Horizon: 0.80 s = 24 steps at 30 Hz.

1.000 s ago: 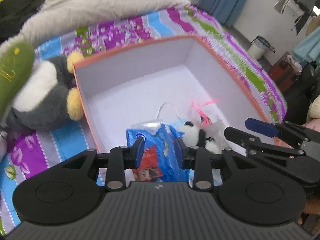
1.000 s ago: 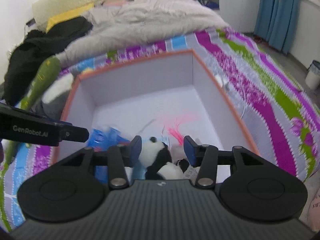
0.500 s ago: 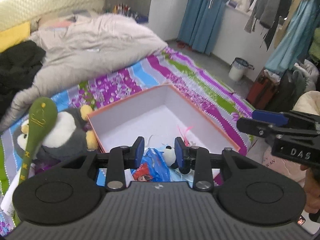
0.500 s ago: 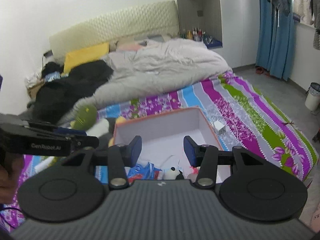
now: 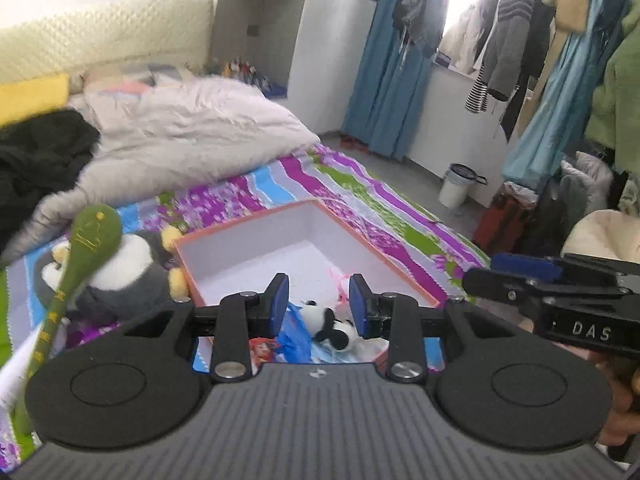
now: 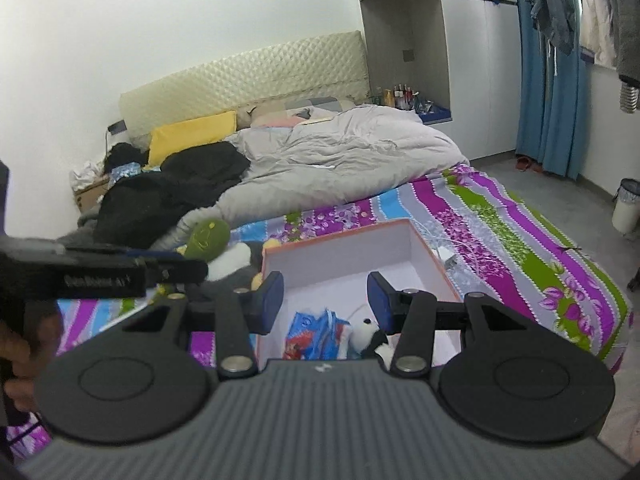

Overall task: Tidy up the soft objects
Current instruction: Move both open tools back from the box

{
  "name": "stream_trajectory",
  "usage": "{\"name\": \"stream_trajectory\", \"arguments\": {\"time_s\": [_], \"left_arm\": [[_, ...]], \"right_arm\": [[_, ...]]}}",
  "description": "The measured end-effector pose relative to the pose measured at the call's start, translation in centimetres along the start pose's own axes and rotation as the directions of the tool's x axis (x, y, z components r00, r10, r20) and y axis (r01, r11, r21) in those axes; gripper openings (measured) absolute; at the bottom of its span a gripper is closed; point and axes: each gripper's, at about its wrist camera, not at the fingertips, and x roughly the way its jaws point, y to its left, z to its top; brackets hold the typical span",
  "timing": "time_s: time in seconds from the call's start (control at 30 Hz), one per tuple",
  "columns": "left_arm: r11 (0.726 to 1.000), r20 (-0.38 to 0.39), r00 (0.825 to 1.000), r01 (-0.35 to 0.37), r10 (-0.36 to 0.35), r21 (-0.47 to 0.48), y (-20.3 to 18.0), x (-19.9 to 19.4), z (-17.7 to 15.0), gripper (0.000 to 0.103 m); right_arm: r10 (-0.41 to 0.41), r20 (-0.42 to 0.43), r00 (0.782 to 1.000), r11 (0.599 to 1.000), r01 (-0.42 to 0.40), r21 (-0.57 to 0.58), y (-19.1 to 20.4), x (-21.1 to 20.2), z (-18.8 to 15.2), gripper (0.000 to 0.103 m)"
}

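A: Reading left to right, what lay outside the box?

B: At far left a green long-handled plush spoon [image 5: 94,236] leaned against a grey-and-white plush penguin with yellow feet [image 5: 128,268]. Both rested on the striped purple, blue and green bedsheet [image 5: 360,184], touching or just beside the left wall of the orange-rimmed white cardboard box [image 5: 248,220]. Neither had been put away.

A: And inside the box?

B: At its near end lay a crumpled blue plastic packet with red print [image 6: 316,332], and to its right a small black-and-white plush panda [image 6: 370,338]. A pink feathery item [image 5: 340,280] lay just behind the panda; what it was could not be told. The far part of the box floor showed bare.

A: What did each hand-held gripper hold?

B: Nothing. The left hand-held gripper [image 5: 319,304] stood partly open, its blue pads clear of everything, well above the box. The right hand-held gripper [image 6: 325,300] stood a little wider, likewise empty and raised.

A: How far along did the task appear?

B: Judged partway: the small items were boxed, while the penguin and the spoon remained on the bed, probably next. The grey duvet [image 6: 340,156] beyond was bunched up.
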Motion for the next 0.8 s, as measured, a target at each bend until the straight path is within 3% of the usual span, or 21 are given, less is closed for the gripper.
{"name": "stream_trajectory", "arguments": {"time_s": [0.07,0.37,0.8], "left_arm": [[0.999,0.025,0.999,-0.028,0.028,0.014,-0.6,-0.7,-0.7,0.038],[0.999,0.055,0.998,0.001,0.001,-0.049,-0.9,-3.1,-4.0,0.038],[0.997,0.047,0.998,-0.041,0.045,-0.071,-0.6,-4.4,-8.9,0.038]], "right_arm": [[0.0,0.004,1.0,1.0,0.0,-0.005,0.2,-0.4,-0.9,0.049],[0.003,0.007,1.0,1.0,-0.003,0.007,1.1,-1.5,-4.5,0.049],[-0.024,0.005,1.0,0.999,0.024,0.027,2.2,-1.4,-7.6,0.049]]}}
